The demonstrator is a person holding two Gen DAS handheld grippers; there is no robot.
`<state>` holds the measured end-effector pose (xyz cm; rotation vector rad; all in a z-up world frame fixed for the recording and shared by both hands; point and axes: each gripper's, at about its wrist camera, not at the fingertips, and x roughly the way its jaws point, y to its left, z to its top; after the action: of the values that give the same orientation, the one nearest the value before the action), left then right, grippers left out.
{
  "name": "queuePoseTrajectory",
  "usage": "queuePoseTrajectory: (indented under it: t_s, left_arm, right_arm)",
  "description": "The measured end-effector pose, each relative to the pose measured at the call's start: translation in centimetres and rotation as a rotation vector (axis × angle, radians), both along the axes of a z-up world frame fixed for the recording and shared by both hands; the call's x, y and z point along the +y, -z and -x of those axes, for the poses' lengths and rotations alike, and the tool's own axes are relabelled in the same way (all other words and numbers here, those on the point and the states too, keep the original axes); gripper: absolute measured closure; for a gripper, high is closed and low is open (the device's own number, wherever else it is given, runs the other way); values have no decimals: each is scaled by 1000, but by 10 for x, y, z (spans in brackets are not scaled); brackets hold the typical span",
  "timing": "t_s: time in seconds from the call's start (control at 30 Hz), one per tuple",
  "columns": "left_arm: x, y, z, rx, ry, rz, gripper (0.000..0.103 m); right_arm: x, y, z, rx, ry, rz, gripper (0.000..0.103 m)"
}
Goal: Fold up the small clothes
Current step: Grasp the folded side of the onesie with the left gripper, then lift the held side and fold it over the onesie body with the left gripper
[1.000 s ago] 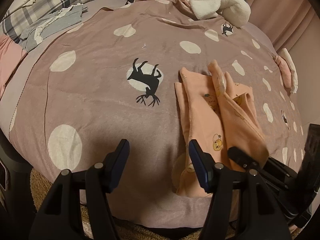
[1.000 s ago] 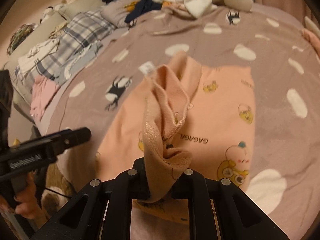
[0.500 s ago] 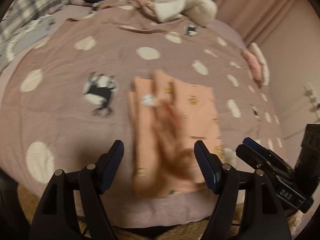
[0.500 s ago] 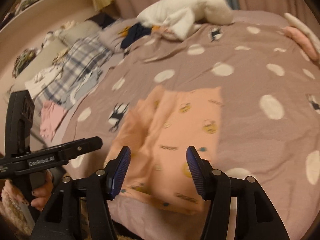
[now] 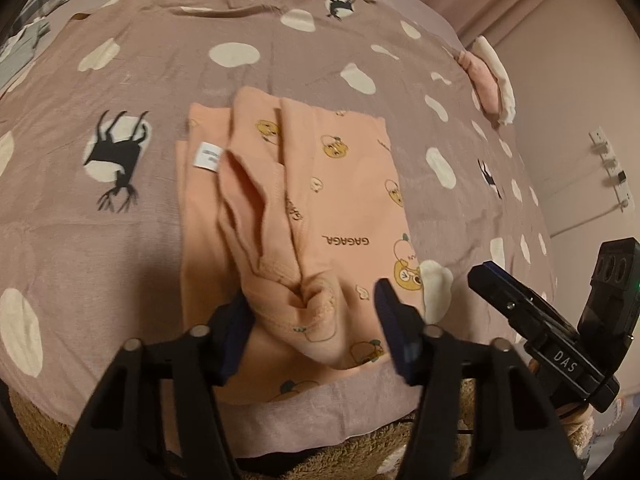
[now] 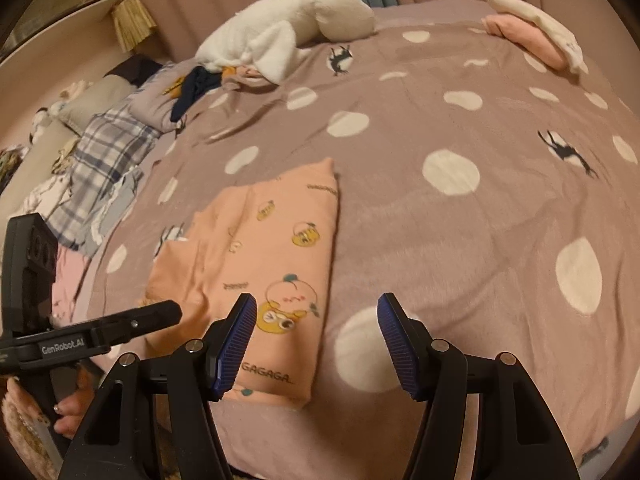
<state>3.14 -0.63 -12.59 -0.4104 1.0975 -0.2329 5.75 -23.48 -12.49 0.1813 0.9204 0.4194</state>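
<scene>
Left wrist view: the left gripper points down at the near end of one peach printed garment lying on the polka-dot blanket. Its jaws have just been closing and straddle a bunched fold of the garment; the left pad meets the cloth, the right pad stands clear, so no grip is made. The garment's long axis runs away from the gripper toward the far side of the bed. One right gripper sits beside it, off the garment's right edge.

Right wrist view: the right gripper has just been opening; its jaws stand apart and empty, over the garment's near right corner. The left gripper is nearer the fold. Count: one peach garment, two grippers, one folded stack at the far corner.
</scene>
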Motion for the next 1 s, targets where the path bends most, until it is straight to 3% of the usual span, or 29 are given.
queuePoseTrajectory:
  t_s: [0.07,0.2,0.33,0.57,0.77,1.0]
  left_arm:
    - [-2,7,-6,20,12,8,59]
    - [-3,24,-19,63,3,12,90]
    - [0,12,-10,6,-21,25,92]
    - [9,-23,17,-94,-28,-37,92]
    - [19,-6,29,-59,-54,-110,92]
    - [20,20,26,15,-65,-143,87]
  right_arm:
    - [0,3,0,6,4,-1,40]
    - [1,6,1,17,6,3,40]
    - [4,8,1,26,3,15,40]
    - [9,2,2,-1,-12,28,40]
    - [17,5,1,0,-45,31,40]
    - [29,13,-4,40,-69,34,40]
